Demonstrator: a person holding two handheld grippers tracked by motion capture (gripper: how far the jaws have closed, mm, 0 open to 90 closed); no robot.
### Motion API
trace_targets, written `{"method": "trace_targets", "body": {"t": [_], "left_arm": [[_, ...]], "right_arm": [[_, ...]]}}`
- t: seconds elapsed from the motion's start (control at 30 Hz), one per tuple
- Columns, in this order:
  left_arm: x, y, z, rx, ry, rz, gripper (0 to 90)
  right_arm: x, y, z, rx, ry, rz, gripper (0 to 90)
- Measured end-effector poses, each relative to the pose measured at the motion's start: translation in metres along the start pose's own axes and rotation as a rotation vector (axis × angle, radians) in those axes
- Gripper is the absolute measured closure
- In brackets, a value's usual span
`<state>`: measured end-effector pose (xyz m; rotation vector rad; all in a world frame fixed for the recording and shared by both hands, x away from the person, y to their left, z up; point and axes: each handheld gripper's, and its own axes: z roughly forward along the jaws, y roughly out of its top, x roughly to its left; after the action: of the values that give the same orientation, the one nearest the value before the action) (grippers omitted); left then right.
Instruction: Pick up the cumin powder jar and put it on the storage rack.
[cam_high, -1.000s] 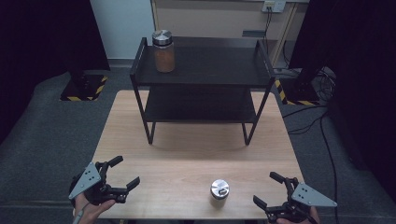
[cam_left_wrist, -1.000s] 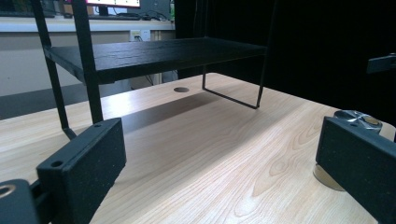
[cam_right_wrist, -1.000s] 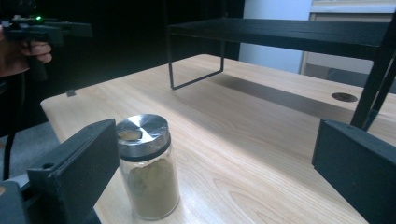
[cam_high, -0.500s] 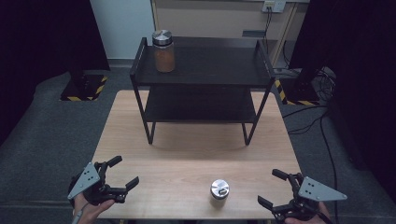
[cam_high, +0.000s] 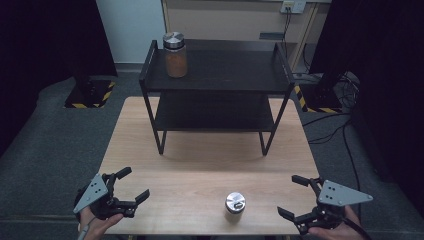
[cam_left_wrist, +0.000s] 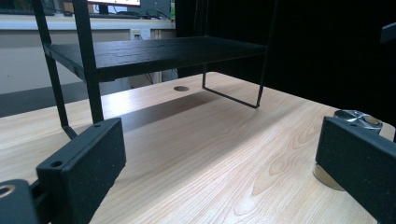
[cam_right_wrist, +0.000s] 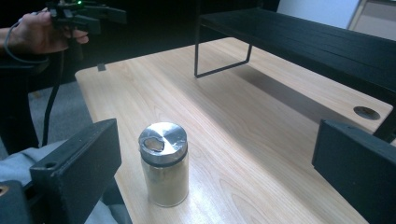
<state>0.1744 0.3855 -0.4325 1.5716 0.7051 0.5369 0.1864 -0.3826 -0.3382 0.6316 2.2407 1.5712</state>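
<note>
Your right tongs (cam_high: 299, 200) are spread wide and hold nothing, hovering at the near right corner of the surface (cam_high: 200, 165). Your left tongs (cam_high: 132, 186) are just as wide and bare at the near left corner. Between them, closer to your right side, the small jar (cam_high: 235, 206) with the metal lid stands upright near the front edge, touched by neither. Farther back stands the black shelf rack (cam_high: 215, 70), with a second jar (cam_high: 175, 54) on its top left corner.
</note>
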Motion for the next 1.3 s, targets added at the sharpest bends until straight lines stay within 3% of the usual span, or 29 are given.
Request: {"method": "trace_targets", "body": {"t": [0.3, 0.5, 0.87, 1.3], "left_arm": [[-0.001, 0.001, 0.001, 0.007, -0.001, 0.009, 0.2], [-0.001, 0.000, 0.001, 0.005, 0.004, 0.004, 0.2], [-0.003, 0.001, 0.001, 0.012, 0.007, 0.013, 0.2], [-0.004, 0.001, 0.002, 0.017, 0.007, 0.011, 0.0]], "right_arm": [[-0.008, 0.013, 0.005, 0.011, 0.040, -0.017, 2.1], [-0.013, 0.020, 0.016, 0.050, 0.081, -0.039, 2.6], [-0.018, 0.025, 0.032, 0.076, 0.131, -0.059, 3.1], [-0.023, 0.011, 0.070, 0.109, 0.200, -0.042, 3.6]]}}
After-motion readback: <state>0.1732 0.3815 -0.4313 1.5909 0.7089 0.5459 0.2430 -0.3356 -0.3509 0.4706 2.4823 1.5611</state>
